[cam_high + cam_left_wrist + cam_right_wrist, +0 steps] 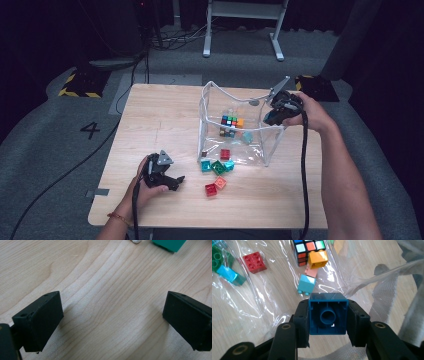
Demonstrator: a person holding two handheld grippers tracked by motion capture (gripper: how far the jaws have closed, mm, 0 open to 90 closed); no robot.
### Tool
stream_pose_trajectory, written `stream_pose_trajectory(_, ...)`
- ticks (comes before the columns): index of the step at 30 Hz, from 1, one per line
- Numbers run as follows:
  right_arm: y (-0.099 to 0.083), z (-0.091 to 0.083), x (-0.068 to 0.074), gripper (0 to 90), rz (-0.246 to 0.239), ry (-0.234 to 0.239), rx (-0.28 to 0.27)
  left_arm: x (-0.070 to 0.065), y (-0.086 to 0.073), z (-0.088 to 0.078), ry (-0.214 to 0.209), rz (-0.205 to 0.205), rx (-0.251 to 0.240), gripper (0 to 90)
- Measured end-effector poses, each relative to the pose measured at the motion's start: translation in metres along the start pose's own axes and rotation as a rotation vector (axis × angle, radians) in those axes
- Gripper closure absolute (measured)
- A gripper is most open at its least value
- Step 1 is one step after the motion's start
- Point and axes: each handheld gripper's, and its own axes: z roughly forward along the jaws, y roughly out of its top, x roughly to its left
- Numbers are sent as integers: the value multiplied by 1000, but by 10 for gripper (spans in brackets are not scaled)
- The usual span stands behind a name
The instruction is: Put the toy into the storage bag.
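The blue brick point(328, 314) sits pinched between the jaws of the right hand-held gripper point(328, 317), its hollow underside turned toward that gripper's camera. In the high view this gripper point(278, 114) hangs over the near right corner of the clear bag point(257, 145), held by the right hand point(305, 112), so the brick is above the bag's open top.

Below and beyond the jaws, on the bag's floor, a light-blue brick point(306, 284) lies closest, just ahead of the held brick. A pink brick point(312, 271) touches it on the far side, and an orange brick point(318, 258) lies just beyond that, against a puzzle cube point(308, 250). Further left of the jaws lie a red brick point(254, 262), a teal brick point(230, 275) and a green brick point(218, 258); whether these lie in the bag or outside its wall cannot be told from here. In the high view the cube point(230, 125) stands inside the bag, whose white frame point(220, 86) holds the mouth open.

The left hand-held gripper point(175, 181) rests low over the table point(150, 125), well apart from the bag, with its jaws spread wide and only bare wood between them. Between it and the bag, loose bricks point(217, 172) lie on the table. A green brick corner point(170, 244) shows far ahead of the left jaws.
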Motion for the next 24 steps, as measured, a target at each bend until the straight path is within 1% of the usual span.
stream_pose_trajectory(2, -1, -1, 0, 588, 5, -2, 13, 0, 0, 0, 0, 0, 0, 31)
stream_pose_trajectory(4, -1, -1, 0, 586, 1, -4, 10, 0, 0, 0, 0, 0, 0, 31)
stream_pose_trajectory(6, -2, -2, 0, 561, 5, -8, 10, 0, 0, 0, 0, -1, 0, 31)
stream_pose_trajectory(7, -2, -3, 0, 546, 12, -21, 6, 0, 0, 0, 0, 0, 0, 31)
stream_pose_trajectory(8, -2, -3, 0, 542, 10, -24, -2, 0, 0, 0, 0, 0, 0, 31)
stream_pose_trajectory(9, -2, -4, 0, 539, 16, -22, -8, 0, 0, 0, 0, 0, 0, 31)
stream_pose_trajectory(10, -3, -4, 0, 530, 7, -17, -23, 0, 0, 0, 0, 0, 0, 31)
stream_pose_trajectory(12, -4, -6, 1, 515, 15, -34, -38, 0, 0, 0, -1, 2, -1, 30)
stream_pose_trajectory(13, -4, -7, 2, 507, 16, -34, -53, 0, 0, 0, 0, 5, -1, 29)
stream_pose_trajectory(14, -5, -7, 2, 492, 19, -31, -74, 0, 0, 1, -13, -1, 2, 28)
stream_pose_trajectory(15, -6, -9, 2, 480, 22, -41, -95, 0, 0, 1, -12, 0, 2, 28)
stream_pose_trajectory(16, -7, -10, 4, 472, 35, -42, -114, 0, 0, 1, -12, -1, 2, 28)
stream_pose_trajectory(17, -8, -12, 4, 448, 47, -29, -144, 0, 0, 1, -12, 0, 1, 28)
stream_pose_trajectory(18, -9, -14, 5, 426, 52, -38, -171, 0, 0, 1, -12, 1, 0, 28)
stream_pose_trajectory(19, -9, -16, 6, 426, 53, -50, -186, 0, 0, 1, -12, 0, 0, 28)
stream_pose_trajectory(20, -11, -20, 8, 414, 55, -61, -216, 0, 0, 1, -12, -1, 2, 28)
stream_pose_trajectory(22, -12, -25, 11, 391, 50, -72, -244, 0, 0, 1, -12, -1, 2, 28)
stream_pose_trajectory(24, -13, -31, 14, 374, 83, -83, -291, 0, 0, 1, -12, -1, 2, 28)
